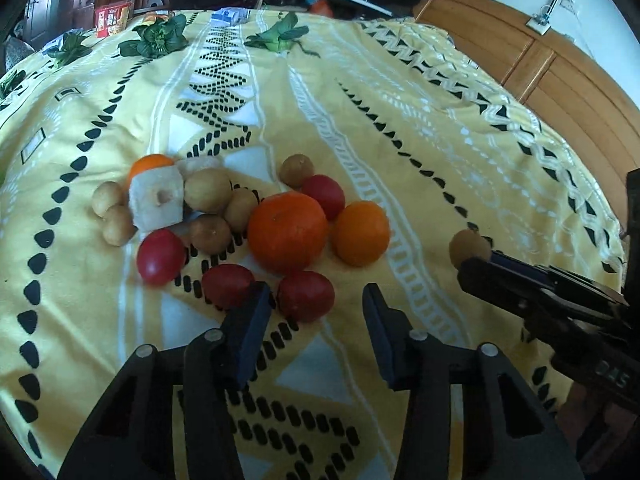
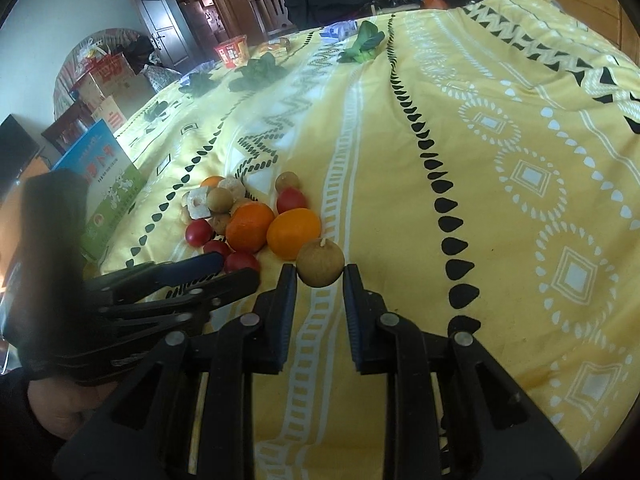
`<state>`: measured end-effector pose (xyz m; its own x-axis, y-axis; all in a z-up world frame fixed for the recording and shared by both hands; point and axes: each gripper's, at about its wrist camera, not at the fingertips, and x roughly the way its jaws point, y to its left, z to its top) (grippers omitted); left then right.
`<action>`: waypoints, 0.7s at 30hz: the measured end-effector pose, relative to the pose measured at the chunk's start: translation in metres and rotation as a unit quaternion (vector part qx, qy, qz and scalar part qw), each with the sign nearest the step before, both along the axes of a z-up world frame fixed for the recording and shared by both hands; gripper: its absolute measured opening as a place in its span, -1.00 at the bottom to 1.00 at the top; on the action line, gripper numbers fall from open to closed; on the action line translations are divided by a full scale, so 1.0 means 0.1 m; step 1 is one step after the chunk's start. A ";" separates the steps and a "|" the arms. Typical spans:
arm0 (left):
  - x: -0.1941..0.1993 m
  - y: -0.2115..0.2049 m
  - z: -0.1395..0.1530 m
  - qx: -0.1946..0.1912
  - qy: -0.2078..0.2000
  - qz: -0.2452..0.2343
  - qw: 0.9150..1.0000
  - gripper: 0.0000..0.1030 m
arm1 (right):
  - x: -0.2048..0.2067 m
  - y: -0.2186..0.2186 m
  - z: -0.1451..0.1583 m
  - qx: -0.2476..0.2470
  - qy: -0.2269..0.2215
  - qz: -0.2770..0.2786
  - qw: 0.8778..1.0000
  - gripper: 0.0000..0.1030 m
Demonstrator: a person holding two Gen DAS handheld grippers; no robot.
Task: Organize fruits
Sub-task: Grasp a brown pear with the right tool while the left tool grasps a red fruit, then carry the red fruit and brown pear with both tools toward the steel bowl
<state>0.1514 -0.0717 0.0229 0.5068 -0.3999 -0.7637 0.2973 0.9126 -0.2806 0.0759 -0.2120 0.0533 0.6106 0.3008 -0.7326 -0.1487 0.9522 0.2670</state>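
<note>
fruit heap [image 1: 256, 224] loose on yellow bedspread [image 1: 400, 120], right gripper [image 2: 320, 276] clamped on brown longan [image 2: 320, 263], left gripper [image 1: 318, 300] apart, empty

a cluster of fruits is lying on the yellow patterned bedspread [image 1: 360, 92] at middle left of the frame: two oranges [image 1: 287, 232], red tomatoes [image 1: 306, 295], small brown longans [image 1: 207, 190] and a pale cut chunk [image 1: 156, 199]. one longan [image 2: 320, 263] is sitting apart, pinched between the right tongs [image 2: 320, 276], stem end up.
</note>
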 end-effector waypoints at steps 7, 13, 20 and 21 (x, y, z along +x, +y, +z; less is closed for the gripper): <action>0.05 -0.05 -0.08 0.022 -0.001 0.011 1.000 -0.42 | 0.01 0.02 -0.06 0.003 0.006 -0.001 1.000 -0.54; -0.08 0.01 0.13 0.032 -0.026 0.016 0.999 -0.42 | -0.02 0.05 0.01 -0.005 0.002 0.004 1.000 -0.53; -0.51 0.47 0.78 0.048 -0.083 0.059 0.994 -0.42 | -0.19 0.24 0.38 -0.012 -0.028 0.022 0.999 -0.53; -0.56 0.56 0.87 0.050 -0.088 0.069 0.992 -0.42 | -0.23 0.30 0.45 -0.012 -0.034 0.027 0.999 -0.53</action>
<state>0.0950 -0.0158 0.1096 0.6802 -0.2443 -0.6911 0.2038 0.9687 -0.1418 0.0526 -0.1815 0.0986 0.6426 0.3172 -0.6975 -0.2175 0.9483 0.2310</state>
